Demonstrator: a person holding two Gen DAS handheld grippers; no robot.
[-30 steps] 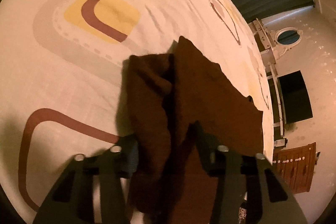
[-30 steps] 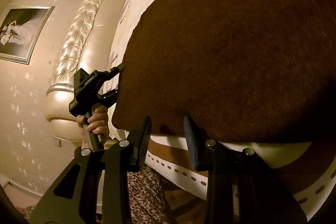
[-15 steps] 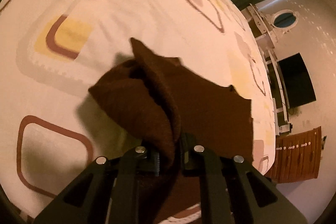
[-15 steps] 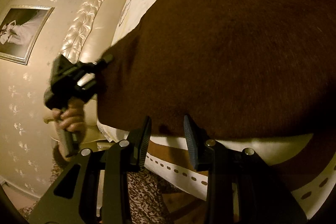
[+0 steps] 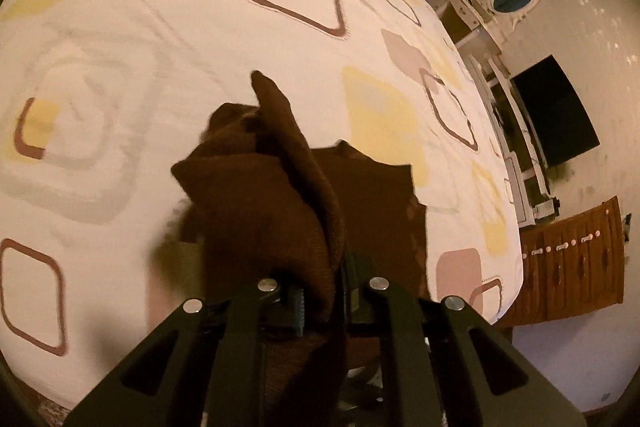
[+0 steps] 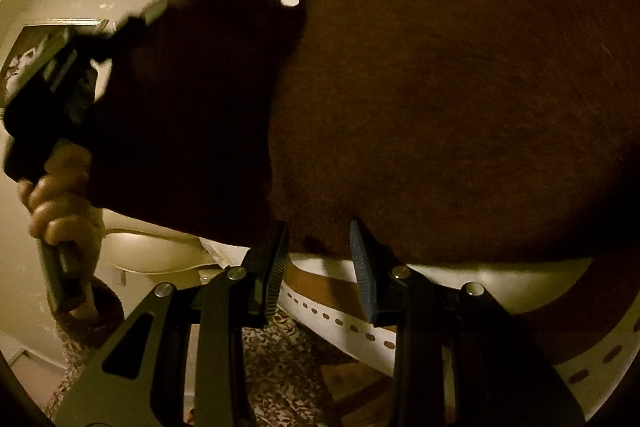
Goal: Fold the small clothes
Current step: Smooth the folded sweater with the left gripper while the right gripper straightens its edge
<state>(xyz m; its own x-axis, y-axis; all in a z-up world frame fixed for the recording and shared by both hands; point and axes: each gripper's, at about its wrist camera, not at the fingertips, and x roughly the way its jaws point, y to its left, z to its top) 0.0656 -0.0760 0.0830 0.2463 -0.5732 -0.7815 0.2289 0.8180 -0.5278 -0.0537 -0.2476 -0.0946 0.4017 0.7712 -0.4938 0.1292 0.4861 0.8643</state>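
Note:
A dark brown cloth (image 5: 264, 203) lies on the patterned bedsheet (image 5: 200, 27). My left gripper (image 5: 320, 299) is shut on one edge of the cloth and holds it lifted, so the cloth bunches into a raised fold above the part still lying flat (image 5: 376, 195). In the right wrist view the same brown cloth (image 6: 460, 99) fills most of the frame. My right gripper (image 6: 318, 251) is open at the cloth's near edge, with its jaws apart and nothing between them. The left gripper (image 6: 44, 99) shows there at the left, held in a hand, with lifted cloth hanging by it.
The bed's edge (image 5: 508, 267) runs down the right side, with a wooden cabinet (image 5: 572, 259) and a dark screen (image 5: 556, 115) beyond. A padded headboard (image 6: 160, 251) and a framed picture (image 6: 28, 55) stand behind the left gripper.
My left gripper closed on the cloth edge and lifted it up and over, so the cloth now folds higher. My right gripper stayed open at the same edge.

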